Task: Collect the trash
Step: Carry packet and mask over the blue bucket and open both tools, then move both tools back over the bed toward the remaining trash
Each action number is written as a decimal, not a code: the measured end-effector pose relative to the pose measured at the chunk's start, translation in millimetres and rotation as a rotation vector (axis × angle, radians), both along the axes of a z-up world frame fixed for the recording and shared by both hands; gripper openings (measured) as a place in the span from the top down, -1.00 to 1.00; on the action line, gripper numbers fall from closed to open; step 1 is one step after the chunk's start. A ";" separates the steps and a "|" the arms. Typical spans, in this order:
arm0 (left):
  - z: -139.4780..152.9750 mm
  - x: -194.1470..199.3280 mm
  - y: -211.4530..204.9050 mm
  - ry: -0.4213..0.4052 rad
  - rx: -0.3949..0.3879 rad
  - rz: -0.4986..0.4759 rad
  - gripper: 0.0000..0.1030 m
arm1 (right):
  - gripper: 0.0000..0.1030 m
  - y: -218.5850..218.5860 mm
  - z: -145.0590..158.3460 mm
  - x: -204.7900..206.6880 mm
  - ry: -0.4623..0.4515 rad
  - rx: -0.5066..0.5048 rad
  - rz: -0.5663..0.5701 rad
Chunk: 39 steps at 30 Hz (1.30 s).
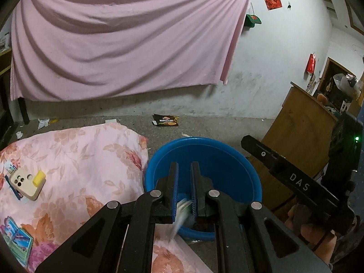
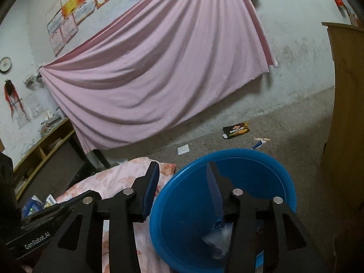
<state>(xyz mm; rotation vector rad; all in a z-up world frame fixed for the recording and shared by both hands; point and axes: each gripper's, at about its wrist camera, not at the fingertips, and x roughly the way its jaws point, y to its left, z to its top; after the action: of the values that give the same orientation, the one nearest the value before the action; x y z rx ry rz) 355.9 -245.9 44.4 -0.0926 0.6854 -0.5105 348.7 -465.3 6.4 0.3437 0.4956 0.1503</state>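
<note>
Both claws angled down over blue basin.
Right gripper spread apart, nothing gripped, clear wrapper below it in basin; left gripper pinched on blurred paper scrap near finger roots.

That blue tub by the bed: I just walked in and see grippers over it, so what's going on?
A person is collecting trash into the blue tub. The left gripper is nearly shut on a crumpled wrapper above the tub. The right gripper stands open, with a clear wrapper in the tub below. A dark snack bag lies on the floor.
</note>
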 end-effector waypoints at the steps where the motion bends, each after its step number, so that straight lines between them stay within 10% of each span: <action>1: -2.0 0.5 0.8 0.000 -0.001 0.001 0.85 | 0.12 -0.2 0.4 -1.6 -0.002 -0.002 -0.001; 9: -2.2 -4.3 14.1 -0.026 -0.004 0.035 0.82 | 0.09 0.1 3.1 0.5 -0.009 -0.012 -0.010; 17: 8.4 -15.4 34.9 -0.113 -0.020 0.110 0.34 | -0.20 4.0 7.3 -4.1 -0.058 -0.035 -0.014; 26: 28.7 -44.5 100.5 -0.286 -0.076 0.331 -0.93 | -0.72 29.4 31.4 -18.1 -0.236 -0.080 0.009; 28: 32.1 -54.4 115.3 -0.339 -0.069 0.398 -0.96 | -1.00 41.3 36.0 -23.5 -0.297 -0.099 0.019; 39: 33.4 -96.7 184.1 -0.452 -0.008 0.524 -0.96 | -1.00 101.7 49.9 -39.3 -0.484 -0.142 0.118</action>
<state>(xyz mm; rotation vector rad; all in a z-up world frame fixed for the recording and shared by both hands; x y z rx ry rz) 259.3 -61.8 77.9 -0.1533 0.1979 -0.0210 309.5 -363.5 56.3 0.1297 0.0456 0.3018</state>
